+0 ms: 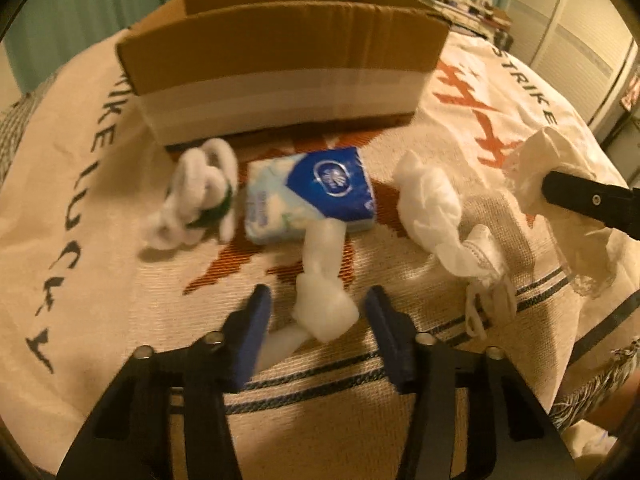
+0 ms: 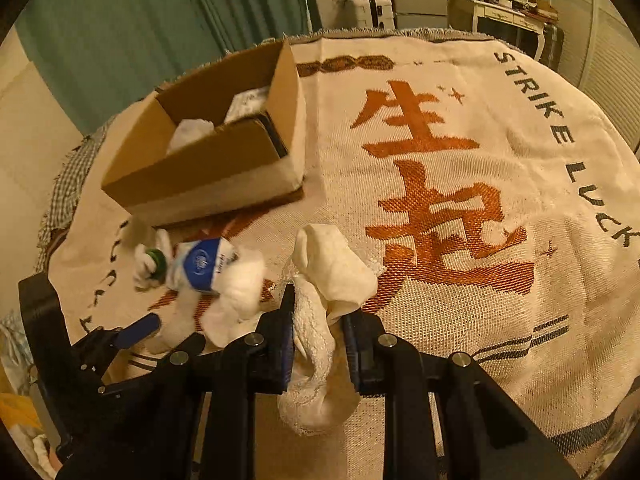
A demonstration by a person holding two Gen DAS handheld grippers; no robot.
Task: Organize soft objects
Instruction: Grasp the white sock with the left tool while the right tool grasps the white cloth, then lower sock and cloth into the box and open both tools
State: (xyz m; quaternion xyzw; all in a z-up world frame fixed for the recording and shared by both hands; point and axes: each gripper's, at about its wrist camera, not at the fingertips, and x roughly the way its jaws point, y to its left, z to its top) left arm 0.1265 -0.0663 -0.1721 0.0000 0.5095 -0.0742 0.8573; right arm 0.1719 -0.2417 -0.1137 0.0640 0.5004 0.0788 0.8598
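Note:
My left gripper (image 1: pixel 316 312) is open, its fingers on either side of a white twisted soft piece (image 1: pixel 320 304) on the blanket. Beyond lie a blue and white tissue pack (image 1: pixel 316 192), a fluffy white bundle with green (image 1: pixel 196 196) and a crumpled white cloth (image 1: pixel 436 204). My right gripper (image 2: pixel 318 316) is shut on a cream cloth (image 2: pixel 332 272), which hangs between its fingers; it shows in the left wrist view (image 1: pixel 560 172) too. The cardboard box (image 2: pixel 208 172) stands at the back left with white items inside.
A cream woven blanket (image 2: pixel 480 300) with orange characters and "STRIKE LUCKY" lettering covers the round surface. Green curtains (image 2: pixel 140 20) hang behind. Furniture and appliances (image 2: pixel 420 0) stand at the far back. The left gripper shows at the lower left of the right wrist view (image 2: pixel 136 332).

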